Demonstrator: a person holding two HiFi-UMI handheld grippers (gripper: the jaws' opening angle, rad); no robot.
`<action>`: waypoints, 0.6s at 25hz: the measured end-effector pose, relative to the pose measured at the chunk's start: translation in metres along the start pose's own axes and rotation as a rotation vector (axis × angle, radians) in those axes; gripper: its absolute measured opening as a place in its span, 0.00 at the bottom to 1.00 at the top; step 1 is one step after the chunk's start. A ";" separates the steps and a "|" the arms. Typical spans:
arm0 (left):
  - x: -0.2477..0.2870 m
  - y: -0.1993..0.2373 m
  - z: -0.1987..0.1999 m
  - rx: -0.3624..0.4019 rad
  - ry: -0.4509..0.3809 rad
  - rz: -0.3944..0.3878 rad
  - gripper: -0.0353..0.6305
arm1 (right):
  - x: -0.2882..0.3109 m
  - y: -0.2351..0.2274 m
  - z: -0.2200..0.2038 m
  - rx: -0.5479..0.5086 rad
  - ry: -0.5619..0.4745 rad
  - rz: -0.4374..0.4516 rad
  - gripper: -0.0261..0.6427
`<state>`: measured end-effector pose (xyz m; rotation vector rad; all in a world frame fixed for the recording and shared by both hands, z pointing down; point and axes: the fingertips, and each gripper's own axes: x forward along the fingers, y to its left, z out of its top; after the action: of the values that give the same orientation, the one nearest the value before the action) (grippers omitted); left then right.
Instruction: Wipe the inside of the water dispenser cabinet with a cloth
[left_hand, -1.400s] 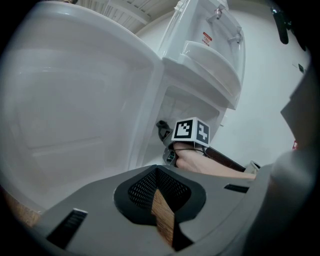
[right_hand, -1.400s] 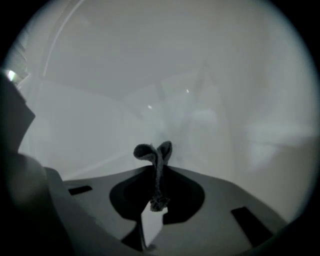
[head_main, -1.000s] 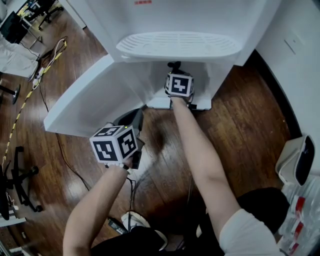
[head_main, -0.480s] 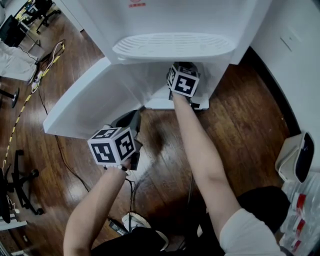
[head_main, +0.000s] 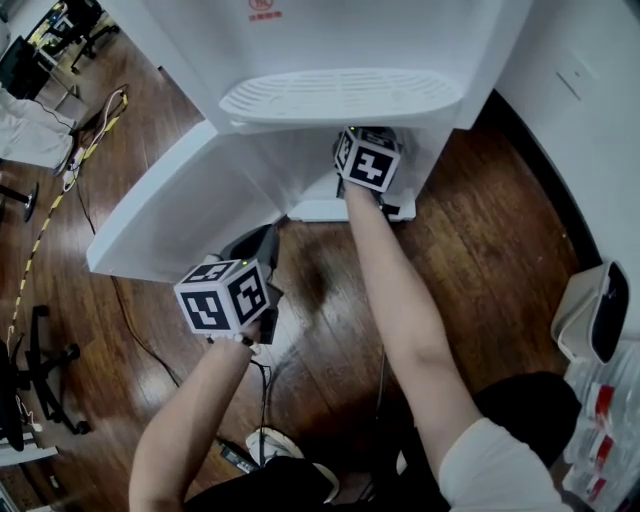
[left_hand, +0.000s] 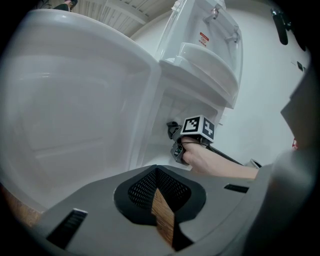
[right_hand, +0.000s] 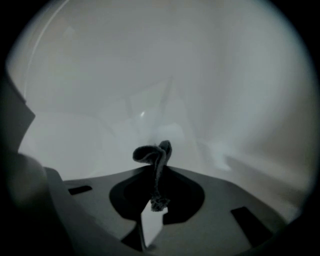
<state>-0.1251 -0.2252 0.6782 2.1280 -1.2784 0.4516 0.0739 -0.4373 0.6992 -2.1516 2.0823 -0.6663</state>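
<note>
The white water dispenser (head_main: 340, 40) stands with its cabinet door (head_main: 170, 215) swung open to the left. My right gripper (right_hand: 156, 176) reaches into the cabinet (head_main: 300, 165) below the drip tray (head_main: 340, 95); in the head view only its marker cube (head_main: 367, 160) shows clearly. It is shut on a dark cloth (right_hand: 152, 155), whose bunched end stands up in front of the pale inner wall (right_hand: 165, 90). My left gripper (head_main: 258, 248) hangs outside, low in front of the door, shut with nothing in it; only floor shows through its slit (left_hand: 161, 210).
Dark wooden floor (head_main: 480, 230) surrounds the dispenser. Cables (head_main: 95, 120) and an office chair base (head_main: 35, 365) lie at the left. A white bin (head_main: 590, 320) stands at the right by the white wall (head_main: 590, 100). A shoe (head_main: 270, 445) shows below my arms.
My right gripper has shifted slightly up and to the right inside the cabinet and turned a little. The left gripper has hardly moved.
</note>
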 end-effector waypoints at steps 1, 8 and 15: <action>0.000 0.000 0.000 0.000 0.000 0.001 0.03 | 0.001 -0.004 -0.009 0.009 0.033 -0.009 0.10; -0.001 -0.003 0.001 0.004 -0.004 -0.001 0.03 | 0.004 -0.034 -0.065 0.155 0.184 -0.080 0.10; -0.001 -0.002 -0.001 0.006 0.000 -0.001 0.03 | 0.004 -0.054 -0.082 0.293 0.220 -0.130 0.10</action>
<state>-0.1237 -0.2232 0.6772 2.1339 -1.2776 0.4557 0.0954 -0.4168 0.7933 -2.1386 1.8046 -1.1902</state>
